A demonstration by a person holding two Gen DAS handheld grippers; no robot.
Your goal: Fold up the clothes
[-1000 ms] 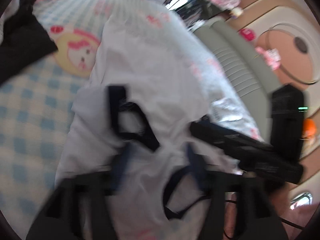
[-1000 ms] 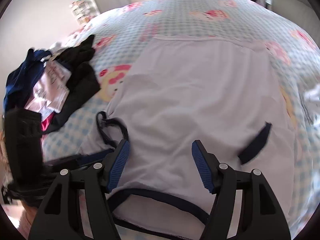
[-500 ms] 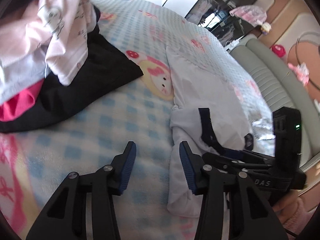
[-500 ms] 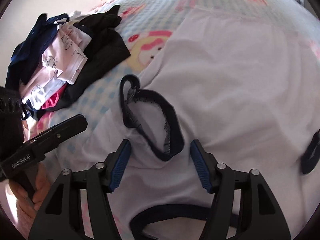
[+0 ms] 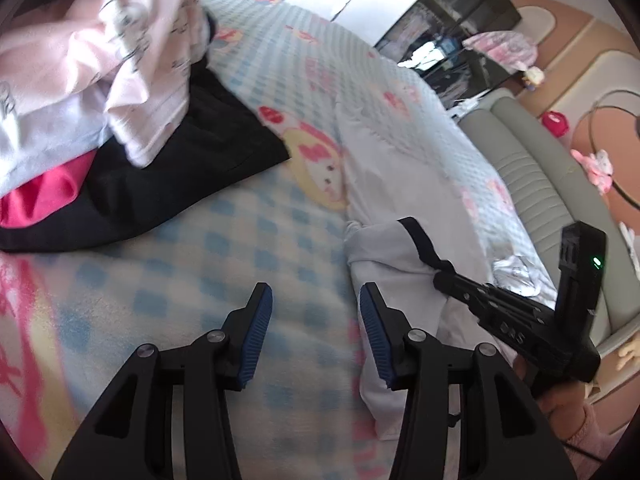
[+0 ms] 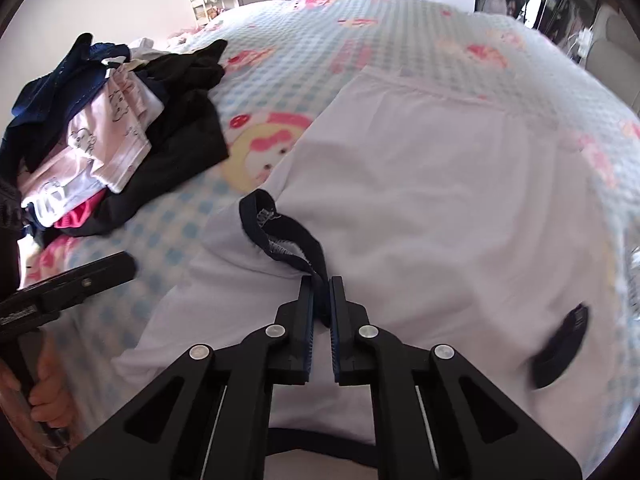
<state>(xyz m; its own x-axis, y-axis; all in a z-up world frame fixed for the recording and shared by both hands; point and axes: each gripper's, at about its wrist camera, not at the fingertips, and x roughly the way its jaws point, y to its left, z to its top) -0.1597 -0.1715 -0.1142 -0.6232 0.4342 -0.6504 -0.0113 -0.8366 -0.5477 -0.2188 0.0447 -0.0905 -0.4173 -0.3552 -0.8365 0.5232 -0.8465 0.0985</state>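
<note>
A white T-shirt (image 6: 440,184) with navy trim lies spread on the checked bedspread. Its left sleeve cuff (image 6: 280,236) is a navy loop, and my right gripper (image 6: 321,284) is shut on the near end of that cuff. In the left wrist view the same shirt (image 5: 384,184) runs along the right, with the right gripper's body (image 5: 516,324) reaching onto the navy cuff (image 5: 424,246). My left gripper (image 5: 316,312) hovers open over bare bedspread just left of the shirt's edge, with nothing between its fingers.
A heap of clothes (image 6: 100,148) in black, pink, white and navy lies on the bed's left side, seen as a clothes pile (image 5: 120,100) in the left wrist view. A grey upholstered bed edge (image 5: 560,192) runs along the right. A person's hand (image 6: 44,388) holds the left gripper.
My right gripper has shut on the navy sleeve cuff; half a second ago it stood open around it. My left gripper has swung off the shirt to the bare bedspread.
</note>
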